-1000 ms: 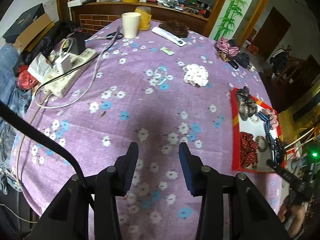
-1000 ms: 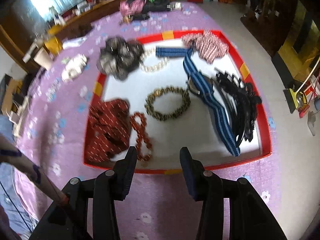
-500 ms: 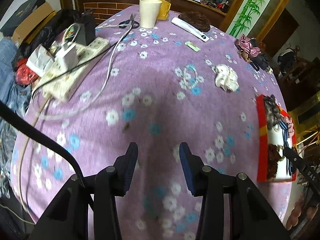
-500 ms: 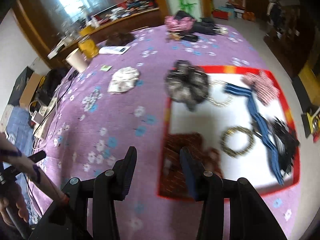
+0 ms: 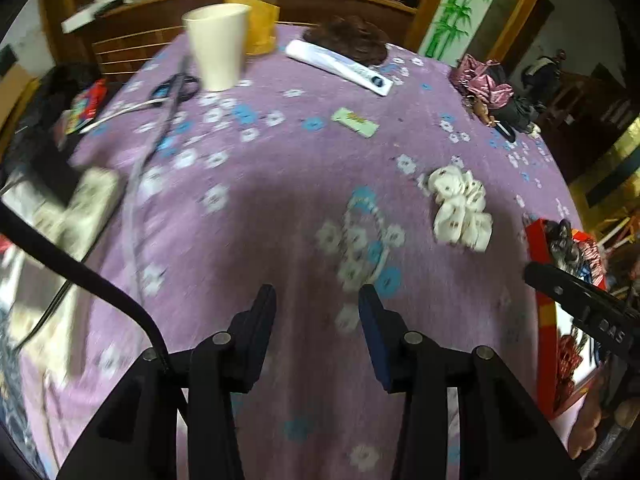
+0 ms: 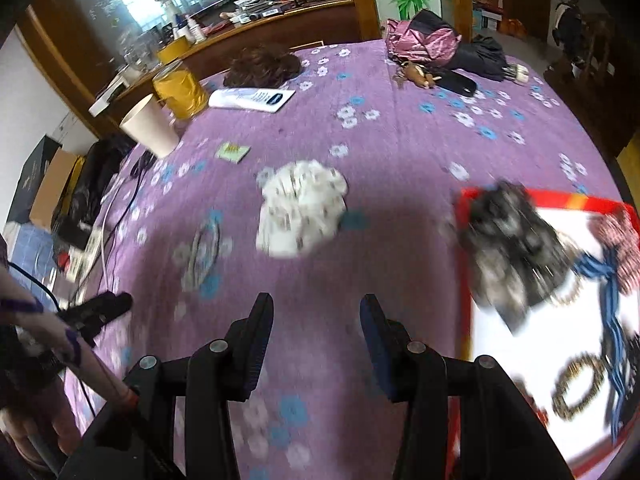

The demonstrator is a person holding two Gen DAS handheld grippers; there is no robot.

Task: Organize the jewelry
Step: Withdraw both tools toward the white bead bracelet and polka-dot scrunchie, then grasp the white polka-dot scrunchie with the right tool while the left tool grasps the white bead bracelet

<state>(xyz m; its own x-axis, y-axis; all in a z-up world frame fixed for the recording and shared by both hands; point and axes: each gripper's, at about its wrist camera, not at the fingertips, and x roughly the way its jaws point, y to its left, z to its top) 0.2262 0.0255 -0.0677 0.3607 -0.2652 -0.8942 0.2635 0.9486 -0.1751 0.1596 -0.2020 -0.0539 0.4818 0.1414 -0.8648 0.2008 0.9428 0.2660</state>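
Observation:
A white patterned scrunchie [image 6: 301, 208] lies on the purple floral tablecloth, ahead of my open, empty right gripper [image 6: 316, 320]; it also shows in the left wrist view [image 5: 460, 208]. A thin pearl bracelet [image 5: 364, 236] lies on the cloth just ahead of my open, empty left gripper [image 5: 318, 312]; the right wrist view shows it [image 6: 204, 248] to the left. The red-rimmed white tray [image 6: 464, 240] at the right holds a dark scrunchie [image 6: 512, 252], a blue striped band [image 6: 608, 292], a beaded bracelet [image 6: 580, 388] and a red-white scrunchie [image 6: 620, 240].
At the far side stand a paper cup [image 5: 218, 46], a yellow tin [image 5: 260, 20], a white remote [image 5: 340, 66], a brown hairpiece [image 5: 352, 40] and a pink pouch [image 5: 480, 80]. Scissors [image 5: 176, 88], cables and a power strip [image 5: 80, 208] lie at the left.
Both grippers have swung away from the tray and moved forward over the cloth. The white scrunchie and the pearl bracelet are now much closer. Both grippers stayed open.

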